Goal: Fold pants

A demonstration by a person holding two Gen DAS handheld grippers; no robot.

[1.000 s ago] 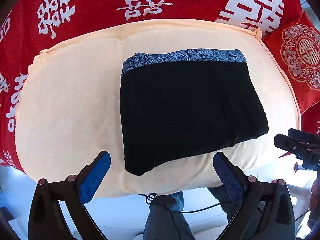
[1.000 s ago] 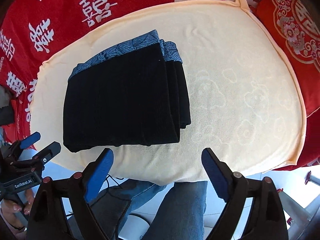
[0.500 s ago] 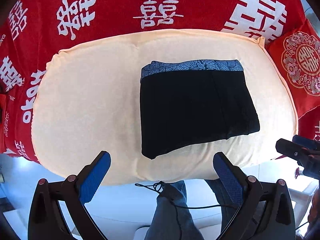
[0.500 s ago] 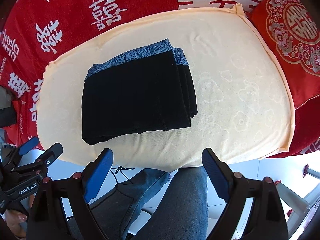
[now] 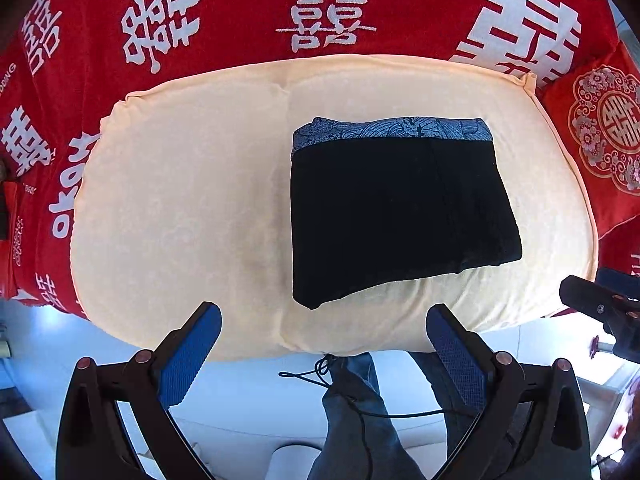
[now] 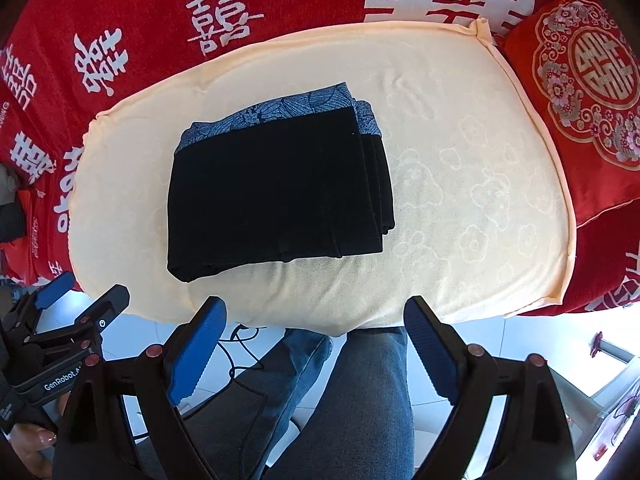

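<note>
The black pants (image 5: pixel 400 212) lie folded into a compact rectangle with a blue patterned waistband at the far edge, on a cream cushion (image 5: pixel 180 208). They also show in the right wrist view (image 6: pixel 276 196), with stacked layers on the right side. My left gripper (image 5: pixel 322 320) is open and empty, held off the cushion's near edge. My right gripper (image 6: pixel 316 316) is open and empty, likewise back from the cushion (image 6: pixel 480 200). The left gripper also shows at the lower left of the right wrist view (image 6: pixel 68 320).
A red cloth with white characters (image 5: pixel 320 8) covers the surface behind and around the cushion. A red embroidered pillow (image 6: pixel 580 92) sits at the right. The person's jeans-clad legs (image 6: pixel 340 400) and a black cable (image 5: pixel 320 372) are below the cushion edge.
Both grippers have pulled back and away from the cushion; the folded pants look smaller and farther. The pants have not moved.
</note>
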